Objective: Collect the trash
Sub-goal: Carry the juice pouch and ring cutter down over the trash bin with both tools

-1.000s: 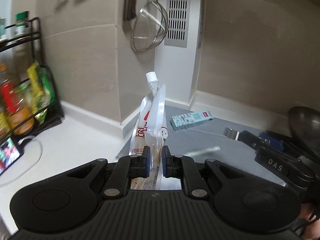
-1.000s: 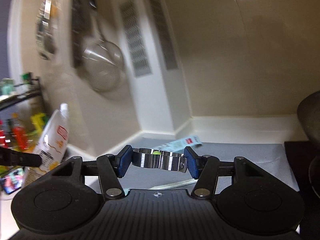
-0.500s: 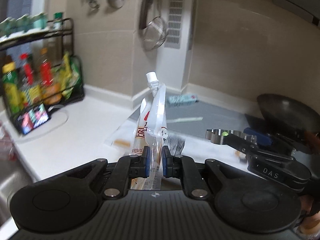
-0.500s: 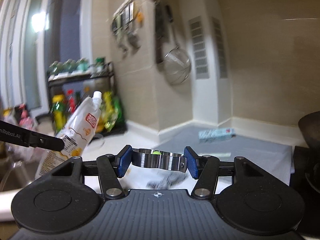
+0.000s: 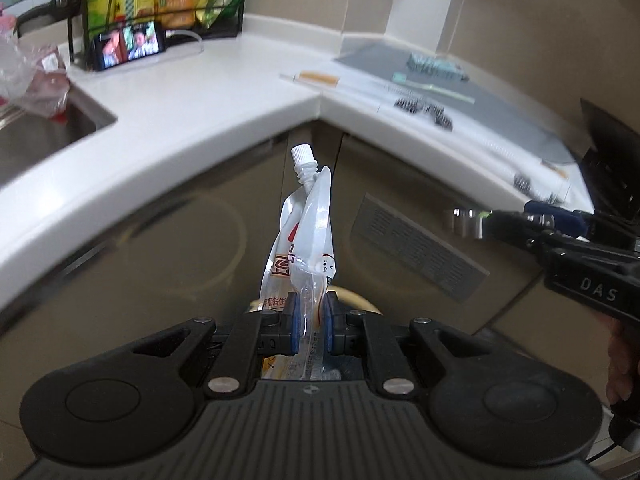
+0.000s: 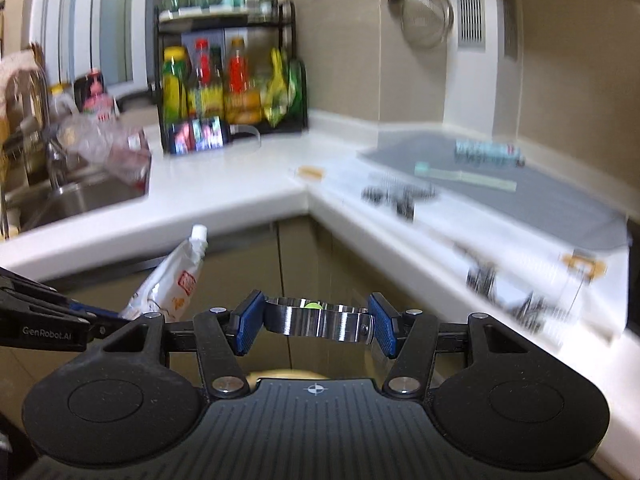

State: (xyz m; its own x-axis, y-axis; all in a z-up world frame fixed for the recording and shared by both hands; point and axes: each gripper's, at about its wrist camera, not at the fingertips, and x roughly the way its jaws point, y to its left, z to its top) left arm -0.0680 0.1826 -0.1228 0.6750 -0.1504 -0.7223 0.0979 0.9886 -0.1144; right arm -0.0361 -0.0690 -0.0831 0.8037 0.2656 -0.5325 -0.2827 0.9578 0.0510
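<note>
My left gripper (image 5: 308, 322) is shut on a white spouted drink pouch (image 5: 306, 240) with red print, held upright in front of the lower cabinets; the pouch also shows in the right wrist view (image 6: 172, 284). My right gripper (image 6: 316, 324) is shut on a shiny metal ring-shaped piece (image 6: 320, 320); the piece shows in the left wrist view (image 5: 468, 222) at the right. Both grippers are off the white counter (image 5: 192, 92), below its edge. A yellowish round rim (image 5: 356, 298) shows just below the left gripper.
On the counter lie a grey mat (image 6: 500, 184), a teal box (image 6: 488, 152), a pale green stick (image 6: 464, 176), white paper with dark clips (image 6: 400, 196). A black rack of bottles (image 6: 232, 92), a phone (image 6: 198, 140) and a sink (image 6: 68, 200) stand at the left.
Both grippers have pulled back from the counter and dropped below its edge, each still holding its item. The view now faces the cabinet fronts.
</note>
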